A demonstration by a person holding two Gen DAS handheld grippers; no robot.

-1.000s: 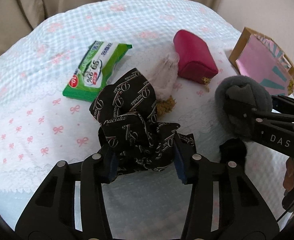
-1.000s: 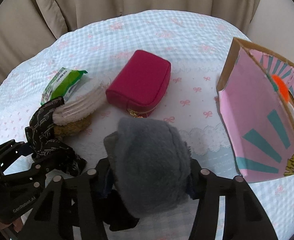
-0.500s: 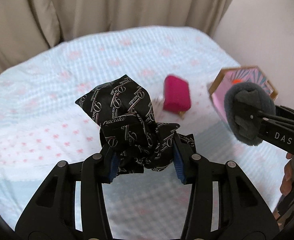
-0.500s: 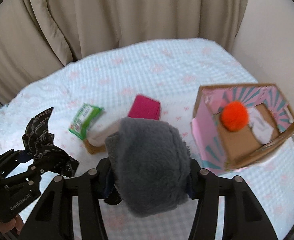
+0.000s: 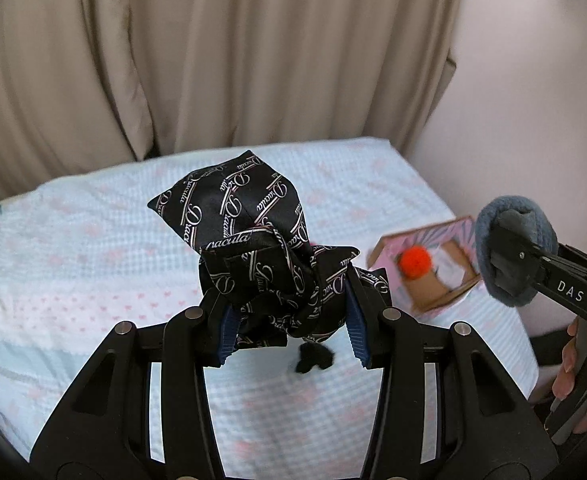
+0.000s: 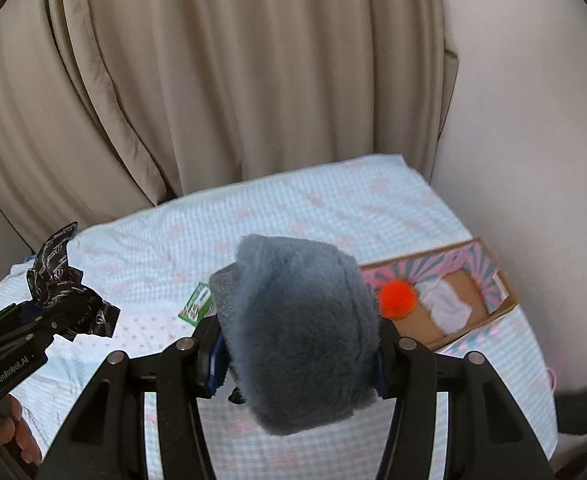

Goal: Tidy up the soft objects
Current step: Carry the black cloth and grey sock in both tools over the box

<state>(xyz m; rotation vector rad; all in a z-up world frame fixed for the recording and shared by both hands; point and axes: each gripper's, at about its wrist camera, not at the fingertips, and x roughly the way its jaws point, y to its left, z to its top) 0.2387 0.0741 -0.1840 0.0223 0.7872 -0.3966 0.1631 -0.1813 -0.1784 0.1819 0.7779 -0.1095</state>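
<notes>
My left gripper (image 5: 291, 330) is shut on a black satin scarf (image 5: 253, 248) with white lettering, held high above the bed (image 5: 93, 272). My right gripper (image 6: 297, 356) is shut on a grey fluffy pouch (image 6: 297, 332), also high in the air. Each gripper shows in the other view: the right gripper (image 5: 509, 258) at the right edge with the grey pouch (image 5: 513, 248), the left gripper (image 6: 59, 312) at the lower left with the scarf (image 6: 61, 292). An open pink cardboard box (image 6: 505, 304) on the bed's right side holds an orange pompom (image 6: 397, 300) and a white cloth (image 6: 447, 304).
A green wipes pack (image 6: 195, 304) lies on the bed, partly hidden behind the pouch. A small black scrap (image 5: 313, 358) shows below the scarf. Beige curtains (image 5: 213, 60) hang behind the bed and a pale wall (image 6: 533, 120) stands to the right.
Both grippers have risen well above the bed with their loads. The bed objects have shrunk and dropped in view; the box's open top with the pompom now shows.
</notes>
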